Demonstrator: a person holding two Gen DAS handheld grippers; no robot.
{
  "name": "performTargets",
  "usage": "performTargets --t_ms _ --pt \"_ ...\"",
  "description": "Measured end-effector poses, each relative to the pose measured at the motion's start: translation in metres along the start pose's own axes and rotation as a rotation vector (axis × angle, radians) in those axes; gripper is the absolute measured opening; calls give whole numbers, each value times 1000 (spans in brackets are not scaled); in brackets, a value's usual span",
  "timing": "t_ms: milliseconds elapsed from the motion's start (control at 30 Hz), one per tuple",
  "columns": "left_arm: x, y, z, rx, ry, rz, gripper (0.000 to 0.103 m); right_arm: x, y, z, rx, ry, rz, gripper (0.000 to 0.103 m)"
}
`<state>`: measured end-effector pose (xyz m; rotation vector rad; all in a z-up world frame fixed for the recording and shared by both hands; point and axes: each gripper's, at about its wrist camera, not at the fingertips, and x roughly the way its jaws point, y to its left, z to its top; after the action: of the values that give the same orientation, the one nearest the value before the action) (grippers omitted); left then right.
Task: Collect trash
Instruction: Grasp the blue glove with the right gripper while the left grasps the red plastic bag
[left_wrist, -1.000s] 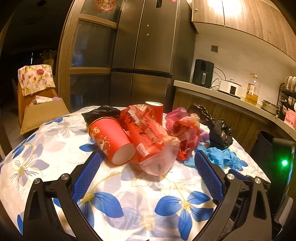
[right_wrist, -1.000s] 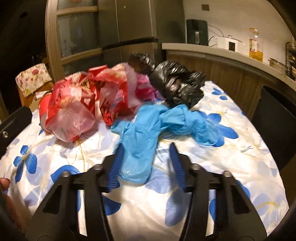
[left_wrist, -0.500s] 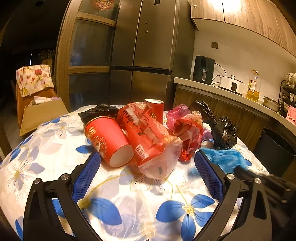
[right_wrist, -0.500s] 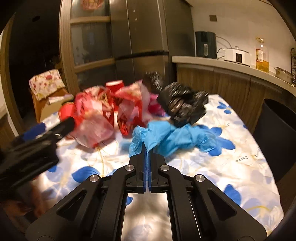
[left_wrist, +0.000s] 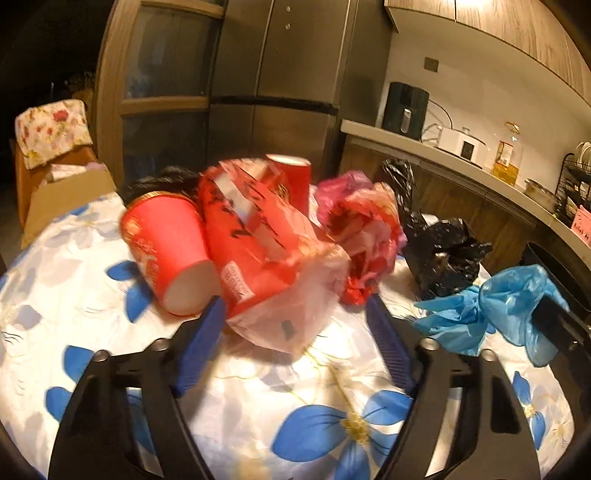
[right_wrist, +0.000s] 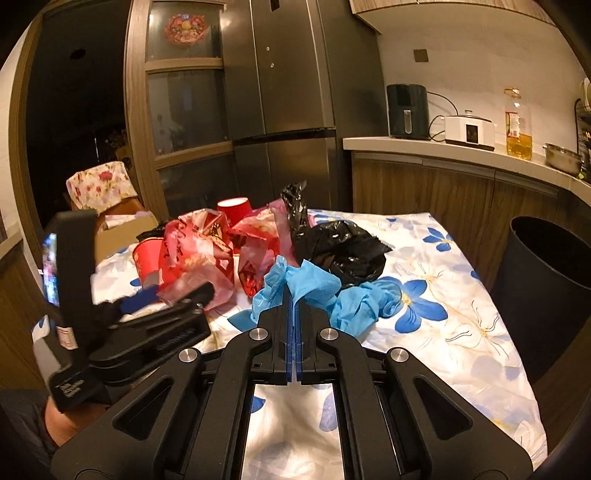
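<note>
My right gripper (right_wrist: 294, 295) is shut on the blue gloves (right_wrist: 314, 286) and holds them lifted off the flowered tablecloth (right_wrist: 454, 295); the gloves also show in the left wrist view (left_wrist: 495, 310). My left gripper (left_wrist: 295, 314) is open, its fingers on either side of a red-and-clear plastic bag (left_wrist: 266, 254). A red paper cup (left_wrist: 170, 251) lies on its side just left of it. A second red cup (left_wrist: 291, 181) stands behind. A crumpled red-pink bag (left_wrist: 362, 232) and a black plastic bag (left_wrist: 439, 243) lie to the right.
A dark bin (right_wrist: 546, 284) stands off the table's right edge. A wooden counter (right_wrist: 461, 151) with appliances and an oil bottle runs behind. A steel fridge (right_wrist: 288, 103) is at the back. A chair with a floral cover (right_wrist: 99, 184) and a cardboard box (left_wrist: 62, 195) are on the left.
My right gripper shut on the blue gloves and lifted them off the cloth. My left gripper moved forward and narrowed around the red-and-clear bag.
</note>
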<state>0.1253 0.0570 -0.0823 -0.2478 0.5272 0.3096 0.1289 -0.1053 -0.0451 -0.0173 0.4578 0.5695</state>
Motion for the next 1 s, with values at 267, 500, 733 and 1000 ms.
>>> performTargets --t_ms 267,500,733,1000 --pt "15 7 1 -56 56 -9 36 -5 -2 0 3 2 -2 1" --pt "13 8 -1 -49 49 -29 0 -9 -1 1 -6 3 4 1" --pt "-17 9 0 -43 -25 -61 0 -17 -5 4 6 -11 13 1" --pt "-52 -3 8 0 -98 -82 0 -35 -3 11 -2 -49 24 1"
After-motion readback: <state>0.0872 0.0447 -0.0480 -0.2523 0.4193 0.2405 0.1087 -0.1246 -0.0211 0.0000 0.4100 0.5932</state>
